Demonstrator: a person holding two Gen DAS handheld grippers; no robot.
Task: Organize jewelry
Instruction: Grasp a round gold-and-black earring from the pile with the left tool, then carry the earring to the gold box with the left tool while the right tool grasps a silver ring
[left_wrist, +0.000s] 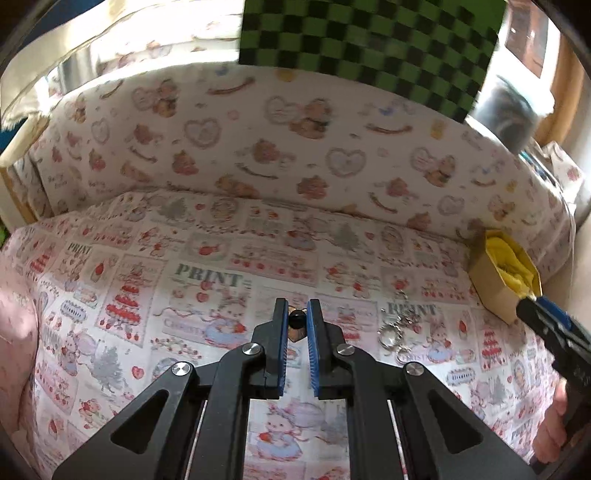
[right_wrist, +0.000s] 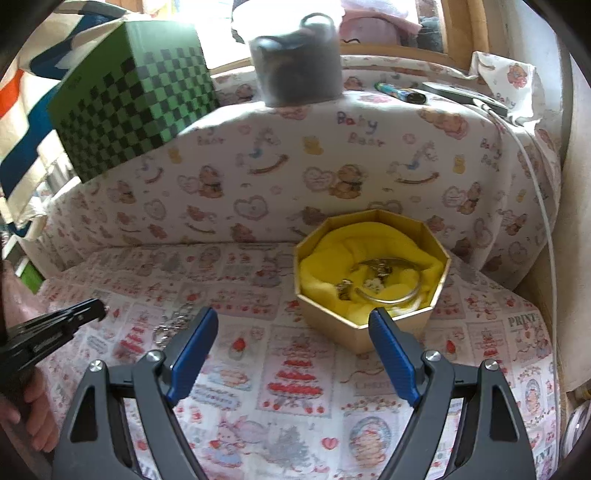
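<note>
My left gripper (left_wrist: 297, 314) is nearly shut around a small dark jewelry piece (left_wrist: 296, 320) with a black bead, just above the patterned cloth. A silver chain with rings (left_wrist: 397, 328) lies on the cloth to its right; it also shows in the right wrist view (right_wrist: 173, 325). The octagonal gold box (right_wrist: 391, 328) with yellow lining holds a bangle (right_wrist: 391, 291) and small charms. My right gripper (right_wrist: 291, 321) is open and empty, just in front of the box. The box also shows at the right of the left wrist view (left_wrist: 495, 291).
A green checkered box (right_wrist: 129, 107) and a dark jar (right_wrist: 295, 62) stand on the raised padded ledge behind. A pen (right_wrist: 400, 92) and a cable (right_wrist: 535, 184) lie on the ledge at the right. The patterned cloth (right_wrist: 295, 369) covers the work surface.
</note>
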